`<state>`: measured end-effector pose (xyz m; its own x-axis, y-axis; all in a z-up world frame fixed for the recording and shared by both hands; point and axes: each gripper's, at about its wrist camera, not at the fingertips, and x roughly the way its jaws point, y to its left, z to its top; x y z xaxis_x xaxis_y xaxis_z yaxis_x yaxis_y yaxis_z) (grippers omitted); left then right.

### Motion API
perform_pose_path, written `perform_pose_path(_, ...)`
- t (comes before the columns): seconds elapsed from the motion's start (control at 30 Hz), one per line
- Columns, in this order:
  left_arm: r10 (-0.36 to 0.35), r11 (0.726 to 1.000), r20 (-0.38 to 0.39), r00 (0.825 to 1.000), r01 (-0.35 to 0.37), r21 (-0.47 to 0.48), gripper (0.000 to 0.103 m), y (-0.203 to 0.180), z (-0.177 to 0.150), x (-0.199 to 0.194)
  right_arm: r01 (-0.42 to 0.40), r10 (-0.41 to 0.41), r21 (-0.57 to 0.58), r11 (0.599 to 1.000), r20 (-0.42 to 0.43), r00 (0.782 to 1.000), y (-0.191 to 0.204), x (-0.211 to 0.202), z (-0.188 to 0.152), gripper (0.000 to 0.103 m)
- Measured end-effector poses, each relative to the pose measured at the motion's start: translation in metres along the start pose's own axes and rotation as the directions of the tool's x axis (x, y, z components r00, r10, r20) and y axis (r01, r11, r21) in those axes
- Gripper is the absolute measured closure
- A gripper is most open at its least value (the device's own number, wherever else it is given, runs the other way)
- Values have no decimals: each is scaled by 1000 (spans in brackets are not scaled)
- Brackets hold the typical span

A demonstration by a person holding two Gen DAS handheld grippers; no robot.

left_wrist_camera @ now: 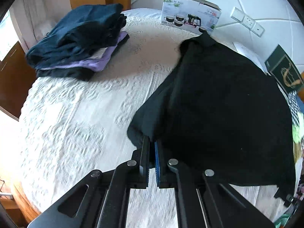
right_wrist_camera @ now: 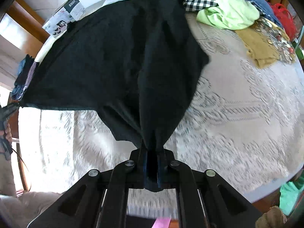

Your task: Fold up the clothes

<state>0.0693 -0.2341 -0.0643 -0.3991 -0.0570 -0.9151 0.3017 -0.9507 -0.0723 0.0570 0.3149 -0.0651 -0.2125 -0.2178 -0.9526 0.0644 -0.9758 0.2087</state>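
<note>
A black garment [left_wrist_camera: 218, 98] is held stretched above the bed [left_wrist_camera: 76, 123], its far end resting toward the head edge beside a tea-set box [left_wrist_camera: 190, 11]. The left gripper [left_wrist_camera: 151, 152] is pressed together on one near corner of the cloth; the right gripper [right_wrist_camera: 152, 159] is likewise pinched on a bunched corner, fabric visibly wedged between its jaws. The step in hand is judged to be the spreading or first fold — the near hem is lifted, not yet laid. The next move is judged to call for both corners being carried evenly toward the far edge, tension kept equal so that no crease is trapped. A folded stack [left_wrist_camera: 79, 43] is seen at the far left corner, unfolded clothes [right_wrist_camera: 228, 9] at the far right. Print on the box is present — too blurred to be read.
</note>
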Motion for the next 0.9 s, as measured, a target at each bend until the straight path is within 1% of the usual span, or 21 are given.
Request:
perform_pose_path(0.03, 9, 1000, -9, 1000, -9, 11, 100, 1, -8, -4, 1, -1, 3, 1000, -14, 1000, -3, -2, -4, 97)
perform_pose_path(0.1, 20, 1000, -52, 998, -19, 23, 100, 5, -27, -7, 4, -4, 8, 1000, -42, 999, -8, -7, -13, 97)
perform_pose_path(0.2, 37, 999, -165, 986, -29, 46, 99, 4, -49, 11, 33, -33, 1, 999, -127, 991, -15, 2, -28, 97)
perform_pose_path(0.23, 42, 998, -194, 980, -33, 49, 95, 5, -56, 15, 42, -42, -4, 999, -163, 986, -17, 7, -32, 96)
perform_pose_path(0.27, 52, 998, -197, 979, -43, 48, 94, 7, -57, 13, 42, -44, -14, 999, -194, 980, -18, 12, -36, 96)
perform_pose_path(0.3, 61, 998, -200, 978, -53, 47, 91, 9, -59, 11, 41, -46, -25, 999, -225, 973, -20, 17, -40, 93)
perform_pose_path(0.33, 71, 997, -203, 977, -63, 45, 82, 11, -61, 8, 56, -61, -29, 998, -229, 971, -22, 16, -39, 85)
perform_pose_path(0.37, 80, 996, -207, 975, -73, 44, 67, 13, -62, 6, 71, -77, -34, 997, -232, 970, -24, 16, -39, 79)
perform_pose_path(0.4, 90, 996, -210, 974, -83, 43, 63, 15, -64, 4, 87, -93, -38, 996, -235, 967, -27, 15, -38, 62)
perform_pose_path(0.43, 100, 995, -206, 973, -93, 43, 63, 17, -63, 0, 102, -107, -36, 994, -219, 970, -31, 9, -35, 52)
perform_pose_path(0.5, 122, 992, -148, 981, -115, 53, 62, 15, -49, -21, 118, -121, -23, 993, -169, 978, -39, -7, -24, 51)
perform_pose_path(0.57, 106, 994, -88, 990, -102, 48, 56, 11, -32, -38, 121, -120, -2, 993, -93, 988, -47, -26, -9, 51)
perform_pose_path(0.63, 89, 995, -48, 995, -86, 49, 54, 4, -17, -45, 120, -120, 26, 992, 2, 993, -57, -42, 12, 51)
perform_pose_path(0.67, 87, 995, -32, 996, -85, 56, 54, -1, -13, -48, 125, -126, 48, 991, 20, 992, -64, -39, 20, 51)
perform_pose_path(0.7, 94, 993, -20, 995, -93, 66, 54, -9, -8, -44, 130, -132, 71, 989, 35, 991, -71, -36, 28, 51)
perform_pose_path(0.77, 102, 992, -24, 995, -100, 74, 54, -12, 4, -27, 137, -146, 116, 984, 66, 987, -85, -31, 44, 57)
perform_pose_path(0.8, 104, 992, -28, 994, -101, 77, 54, -12, 11, -14, 121, -130, 130, 984, 63, 990, -89, -22, 50, 61)
perform_pose_path(0.83, 99, 992, -41, 994, -96, 77, 54, -11, 19, 7, 103, -112, 143, 984, 58, 992, -94, -12, 56, 61)
perform_pose_path(0.9, 91, 993, -72, 993, -85, 76, 54, -21, 19, 26, 67, -77, 169, 983, 51, 996, -102, 7, 68, 61)
